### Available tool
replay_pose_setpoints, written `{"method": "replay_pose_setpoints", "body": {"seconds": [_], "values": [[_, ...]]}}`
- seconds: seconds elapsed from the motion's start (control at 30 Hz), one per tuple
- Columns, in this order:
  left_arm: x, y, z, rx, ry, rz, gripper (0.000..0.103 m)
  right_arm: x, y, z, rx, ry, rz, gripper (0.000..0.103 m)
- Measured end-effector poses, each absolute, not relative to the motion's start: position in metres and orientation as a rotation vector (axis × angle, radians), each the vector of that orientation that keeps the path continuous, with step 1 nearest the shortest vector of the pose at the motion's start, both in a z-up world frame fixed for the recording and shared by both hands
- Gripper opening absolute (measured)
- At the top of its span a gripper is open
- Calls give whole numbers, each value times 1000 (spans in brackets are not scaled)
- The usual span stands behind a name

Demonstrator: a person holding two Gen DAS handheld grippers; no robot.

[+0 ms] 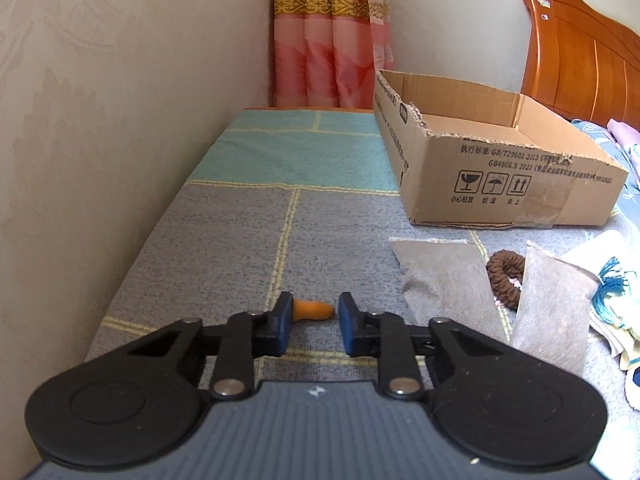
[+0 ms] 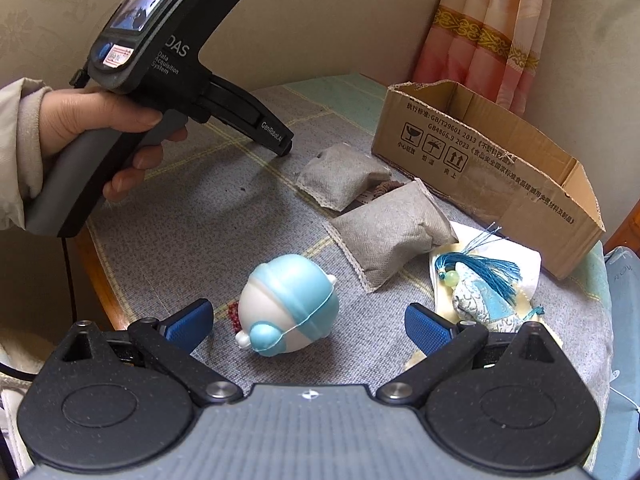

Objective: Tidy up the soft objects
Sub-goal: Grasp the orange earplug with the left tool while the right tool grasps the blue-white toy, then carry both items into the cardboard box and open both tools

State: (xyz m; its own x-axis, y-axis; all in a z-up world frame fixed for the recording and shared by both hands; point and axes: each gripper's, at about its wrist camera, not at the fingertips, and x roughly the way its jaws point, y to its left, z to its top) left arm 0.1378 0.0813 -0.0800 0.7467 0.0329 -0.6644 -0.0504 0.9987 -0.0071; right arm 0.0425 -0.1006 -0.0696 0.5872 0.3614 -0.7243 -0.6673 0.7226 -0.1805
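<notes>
**Left wrist view.** The left tool point(image 1: 315, 303) has its blue pads drawn in close over the worktop's grey and teal patchwork cloth point(image 1: 240, 240). A small orange, cone-tipped soft piece point(image 1: 316, 309) lies crosswise at the fingertips. Its wider end is against the left pad, and a thin sliver of cloth shows between its tip and the right pad, so I cannot tell whether it is truly pinched. To the right lie two grey fabric pouches point(image 1: 444, 280) point(image 1: 552, 304) with a brown ruffled scrunchie point(image 1: 506, 276) between them. Beyond them stands an open brown cardboard box point(image 1: 500, 184) with printed handling symbols. A pink striped curtain point(image 1: 328, 40) hangs at the far end, and an orange wooden headboard point(image 1: 580, 48) rises at the right.

**Right wrist view.** The right tool point(image 2: 308, 312) has its pads spread wide and grips nothing. A rounded white and pale-blue toy point(image 2: 288, 300) lies on the cloth between them, touching neither pad. Just right of it, a blue embroidered sachet with a teal tassel point(image 2: 480, 300) rests on a white sheet point(image 2: 516, 256). The two pouches lie further on, near the box, which stands at the far right. At upper left a left hand point(image 2: 100, 120) in a pale sleeve point(image 2: 20, 140) holds the left tool with its tip down near the cloth, well apart from the toy.
</notes>
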Motion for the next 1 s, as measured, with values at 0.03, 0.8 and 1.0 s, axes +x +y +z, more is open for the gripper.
{"method": "replay_pose_setpoints", "body": {"seconds": [0.03,0.8,1.0], "values": [[138,82,-80,-28,727,47,21,43,-101,-69,-466,718,626,103],[135,86,-75,-7,759,35,20,50,-97,-69,-376,753,648,54],[128,81,-65,10,767,-28,20,52,-103,-62,-342,745,627,53]]}}
